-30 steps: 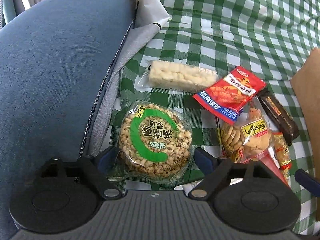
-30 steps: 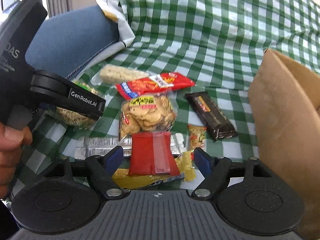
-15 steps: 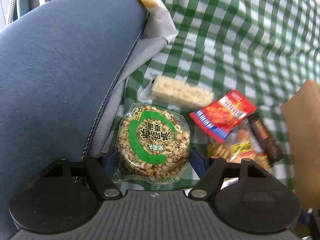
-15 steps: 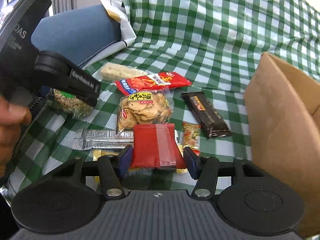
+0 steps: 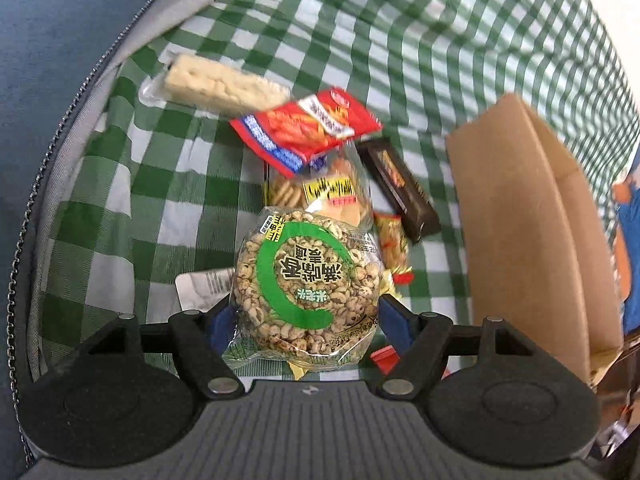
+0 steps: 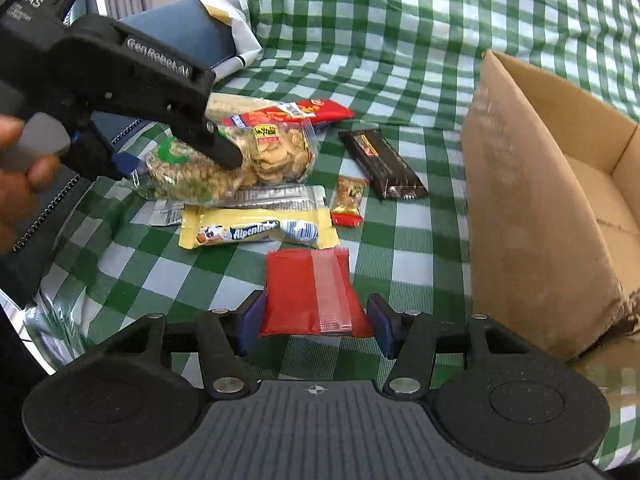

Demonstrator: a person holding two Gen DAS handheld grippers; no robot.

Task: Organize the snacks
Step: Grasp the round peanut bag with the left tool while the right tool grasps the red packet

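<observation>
Snacks: left gripper clamps the puffed-grain cake, right gripper the red packet, beside the cardboard box.

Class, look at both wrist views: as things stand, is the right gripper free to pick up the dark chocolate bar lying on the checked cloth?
Probably not yet. The right gripper is shut on a red packet, so its jaws are occupied. The chocolate bar itself lies uncovered.

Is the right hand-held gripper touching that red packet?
Touching. In the right wrist view both blue fingers press the sides of the red packet, which hangs lifted between the right hand-held gripper above the checked cloth.
</observation>
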